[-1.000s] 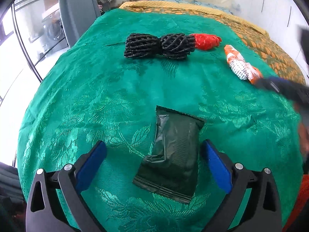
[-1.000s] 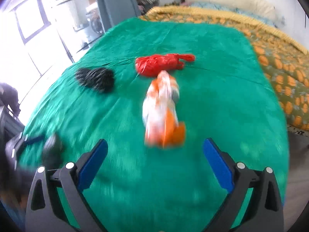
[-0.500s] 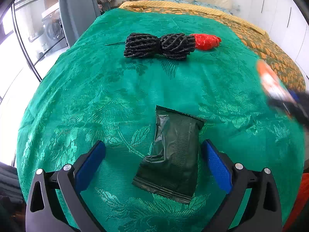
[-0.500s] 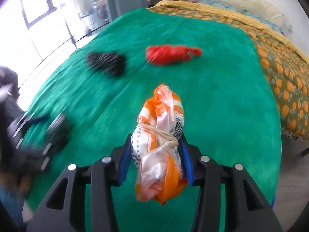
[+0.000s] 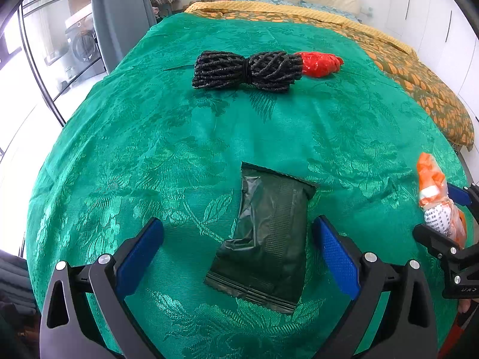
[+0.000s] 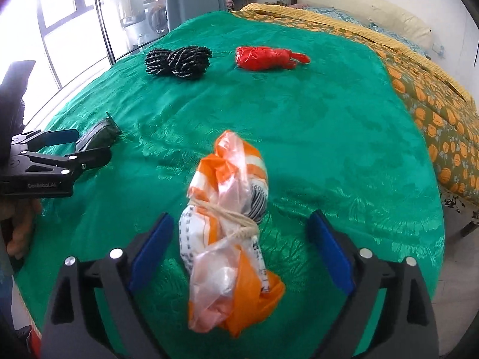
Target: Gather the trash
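The orange and white plastic bundle [image 6: 230,227] lies on the green bedspread [image 6: 329,137] between the opening, untouching jaws of the right gripper [image 6: 239,251], looks light, soft and slippery, and is probably best pinched at its string-tied waist

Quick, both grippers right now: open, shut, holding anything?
Left gripper: open, straddling the dark green wrapper, pads clear of it.
Right gripper: jaws opening, orange-and-white tied bag between them, pads not pressing it.
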A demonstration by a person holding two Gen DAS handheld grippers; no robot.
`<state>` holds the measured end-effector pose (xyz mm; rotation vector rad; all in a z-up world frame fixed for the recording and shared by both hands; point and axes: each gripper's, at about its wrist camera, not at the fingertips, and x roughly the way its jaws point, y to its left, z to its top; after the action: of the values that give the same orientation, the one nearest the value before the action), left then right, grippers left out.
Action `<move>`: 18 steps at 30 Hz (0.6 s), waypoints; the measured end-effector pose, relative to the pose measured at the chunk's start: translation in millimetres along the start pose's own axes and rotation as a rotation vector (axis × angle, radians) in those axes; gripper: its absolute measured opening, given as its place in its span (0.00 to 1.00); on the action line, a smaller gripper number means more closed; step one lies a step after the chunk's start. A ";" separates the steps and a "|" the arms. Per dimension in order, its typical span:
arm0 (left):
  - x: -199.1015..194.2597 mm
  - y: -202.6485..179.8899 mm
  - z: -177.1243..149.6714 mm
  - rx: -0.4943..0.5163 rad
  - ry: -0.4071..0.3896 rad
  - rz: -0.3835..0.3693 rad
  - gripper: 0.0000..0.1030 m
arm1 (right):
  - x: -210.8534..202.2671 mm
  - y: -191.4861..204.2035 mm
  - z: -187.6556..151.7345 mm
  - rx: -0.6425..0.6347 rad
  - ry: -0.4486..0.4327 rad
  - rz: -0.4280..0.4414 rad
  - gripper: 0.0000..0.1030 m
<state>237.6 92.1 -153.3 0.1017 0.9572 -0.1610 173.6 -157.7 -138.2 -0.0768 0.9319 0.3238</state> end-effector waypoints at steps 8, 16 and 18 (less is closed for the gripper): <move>-0.1 -0.1 -0.2 0.000 0.000 0.000 0.94 | 0.8 -0.1 -1.6 0.007 -0.004 -0.013 0.89; 0.0 -0.1 -0.3 0.000 0.000 0.000 0.94 | 0.7 -0.9 -1.9 0.011 -0.004 -0.012 0.89; 0.0 -0.1 -0.3 0.000 0.000 0.000 0.94 | 0.6 -1.1 -2.0 0.011 -0.004 -0.012 0.89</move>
<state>237.3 92.0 -153.4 0.1013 0.9575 -0.1611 172.7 -159.0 -140.0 -0.0712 0.9288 0.3072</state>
